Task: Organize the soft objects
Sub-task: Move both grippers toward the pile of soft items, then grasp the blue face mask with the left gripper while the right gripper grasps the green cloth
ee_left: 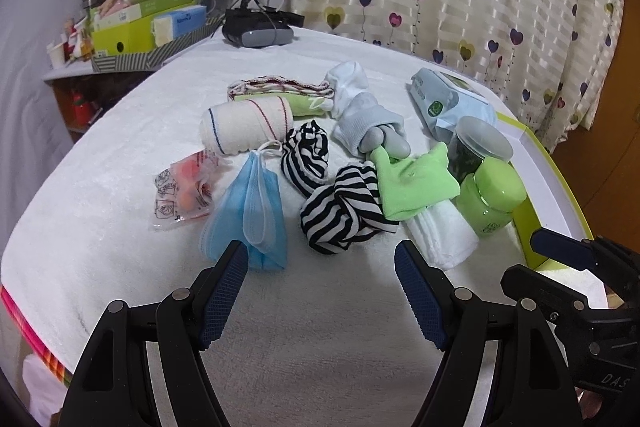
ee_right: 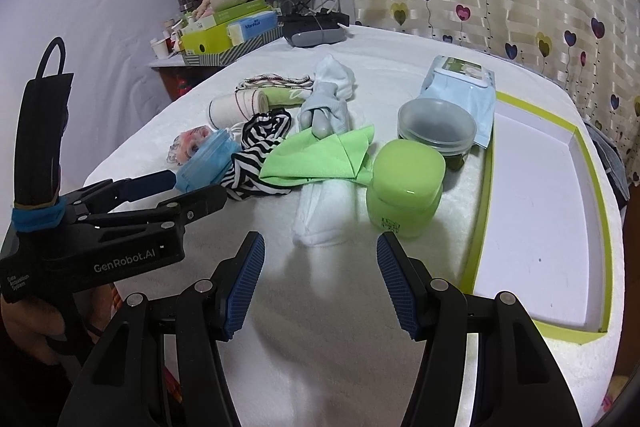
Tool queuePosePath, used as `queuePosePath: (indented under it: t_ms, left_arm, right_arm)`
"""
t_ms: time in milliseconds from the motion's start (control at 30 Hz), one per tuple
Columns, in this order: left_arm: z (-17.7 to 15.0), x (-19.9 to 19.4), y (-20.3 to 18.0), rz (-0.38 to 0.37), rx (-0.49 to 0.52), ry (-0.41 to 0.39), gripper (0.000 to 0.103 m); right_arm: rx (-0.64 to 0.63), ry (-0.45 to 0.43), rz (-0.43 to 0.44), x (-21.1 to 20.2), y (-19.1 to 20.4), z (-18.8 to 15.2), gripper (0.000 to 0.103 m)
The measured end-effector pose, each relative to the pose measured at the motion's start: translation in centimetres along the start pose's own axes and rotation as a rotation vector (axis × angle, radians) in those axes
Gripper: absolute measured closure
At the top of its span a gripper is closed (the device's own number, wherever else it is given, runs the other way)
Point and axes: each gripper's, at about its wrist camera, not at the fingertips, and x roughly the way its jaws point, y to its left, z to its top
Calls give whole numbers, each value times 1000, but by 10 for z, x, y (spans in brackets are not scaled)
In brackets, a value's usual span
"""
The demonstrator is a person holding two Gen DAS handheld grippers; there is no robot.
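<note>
Soft things lie in a heap on the white towel-covered table (ee_left: 120, 227). A blue face mask (ee_left: 250, 219) lies just beyond my left gripper's left finger. Beside it lie a black-and-white striped cloth (ee_left: 340, 211), a green cloth (ee_left: 412, 183) and a rolled white towel (ee_left: 440, 235). Farther back are grey and white socks (ee_left: 360, 115) and a bandage roll (ee_left: 248, 125). My left gripper (ee_left: 320, 267) is open and holds nothing. My right gripper (ee_right: 320, 259) is open too, short of the white towel (ee_right: 320, 211) and a green jar (ee_right: 404, 187). The left gripper (ee_right: 192, 189) reaches toward the mask (ee_right: 208, 155).
A white tray with a green rim (ee_right: 480, 211) lies at the right. A clear lidded jar (ee_right: 436, 127) and a wipes pack (ee_right: 460, 91) stand behind the green jar. A packet of orange pieces (ee_left: 184, 187) lies left. A headset (ee_left: 256, 27) and stacked boxes (ee_left: 140, 27) are at the back.
</note>
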Motion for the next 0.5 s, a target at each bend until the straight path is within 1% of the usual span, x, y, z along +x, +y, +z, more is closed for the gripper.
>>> queuePosePath:
  t_ms: [167,500]
  left_arm:
    - [2,0,2,25,0,-2,26]
    - [2,-5,8,28,-21,-25,26]
  right_arm:
    - [1,-1,8,3,1,2,44]
    - [-34,-19,14,3,8,7,44]
